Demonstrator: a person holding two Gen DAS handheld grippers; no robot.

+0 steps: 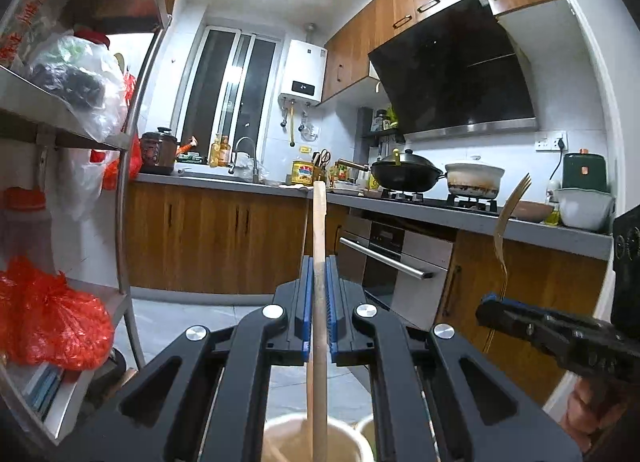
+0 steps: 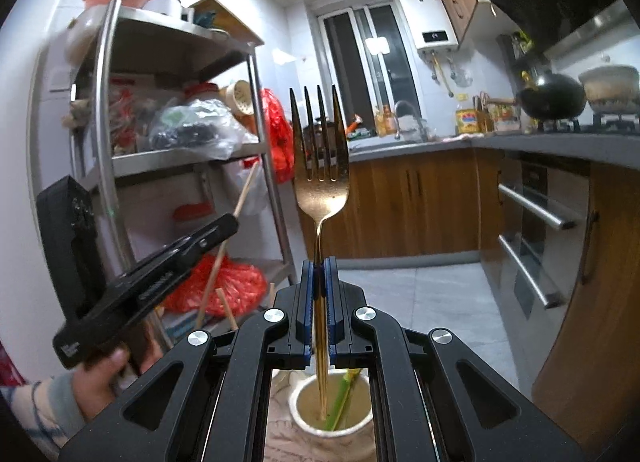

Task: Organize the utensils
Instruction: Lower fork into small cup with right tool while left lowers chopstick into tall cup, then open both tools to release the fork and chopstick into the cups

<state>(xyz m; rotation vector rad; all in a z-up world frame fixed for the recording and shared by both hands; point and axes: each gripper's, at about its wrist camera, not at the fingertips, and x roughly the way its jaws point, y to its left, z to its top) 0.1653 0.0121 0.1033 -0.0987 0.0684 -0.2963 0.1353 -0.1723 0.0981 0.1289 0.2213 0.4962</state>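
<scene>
My left gripper [image 1: 319,262] is shut on a wooden chopstick [image 1: 319,222] that stands upright between its blue pads; the stick's lower end hangs over a cream cup [image 1: 288,438] below. In the right wrist view the same gripper [image 2: 230,222] shows at the left, with the chopstick [image 2: 244,194] through it. My right gripper [image 2: 319,262] is shut on the handle of a gold fork [image 2: 320,166], tines up. The fork's handle end hangs in the mouth of a white cup [image 2: 332,406] that also holds a green utensil [image 2: 344,398]. The fork [image 1: 505,218] and right gripper [image 1: 492,302] show at the right of the left wrist view.
A steel rack [image 2: 104,166] with bags stands on the left. A grey counter [image 1: 460,218] carries a wok [image 1: 406,172] and a white pot [image 1: 474,178] on the stove, with an oven [image 1: 396,262] below. More wooden sticks [image 2: 224,308] stand near the cups. A hand [image 2: 104,366] holds the left gripper.
</scene>
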